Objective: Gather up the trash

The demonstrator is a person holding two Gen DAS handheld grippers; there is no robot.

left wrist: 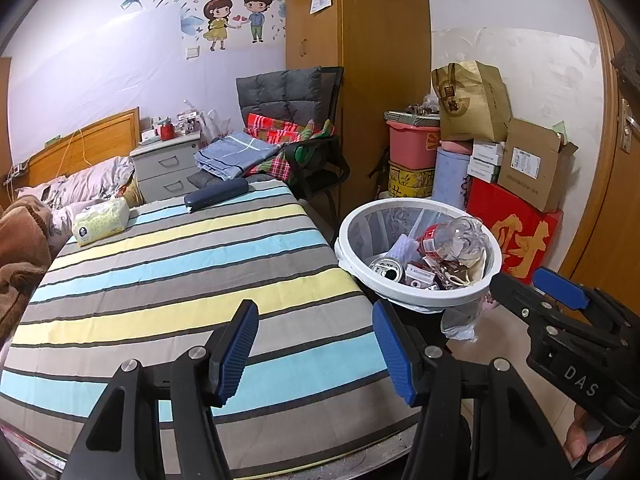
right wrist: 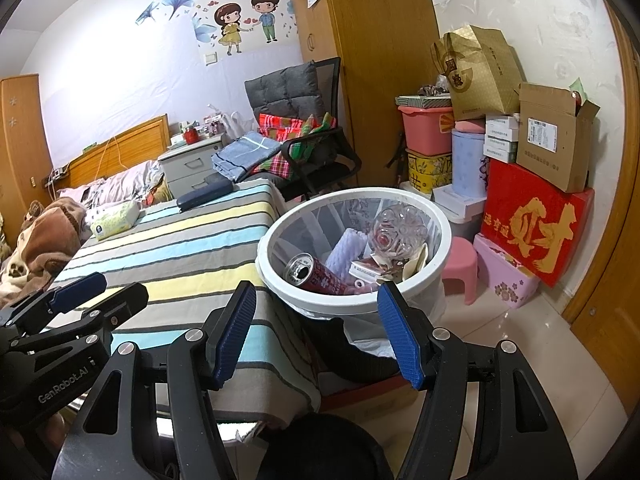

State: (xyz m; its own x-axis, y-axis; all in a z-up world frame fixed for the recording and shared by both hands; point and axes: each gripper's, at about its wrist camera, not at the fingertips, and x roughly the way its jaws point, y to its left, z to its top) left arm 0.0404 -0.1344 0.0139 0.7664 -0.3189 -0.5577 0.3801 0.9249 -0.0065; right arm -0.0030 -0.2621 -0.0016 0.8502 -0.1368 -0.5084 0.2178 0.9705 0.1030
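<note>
White trash bin [right wrist: 356,307] just ahead of both grippers' spread, empty fingers [right wrist: 236,336], beside bed [right wrist: 180,248].

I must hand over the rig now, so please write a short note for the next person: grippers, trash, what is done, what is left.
Left gripper: open, empty, over the bed.
Right gripper: open, empty, near the bin.
Bin stands beside the bed and holds a can, a bottle, foam net and paper scraps.
Done: that trash is in the bin.
Left: no loose trash shows on the bed; a tissue pack and a dark case lie there. Check elsewhere.
</note>
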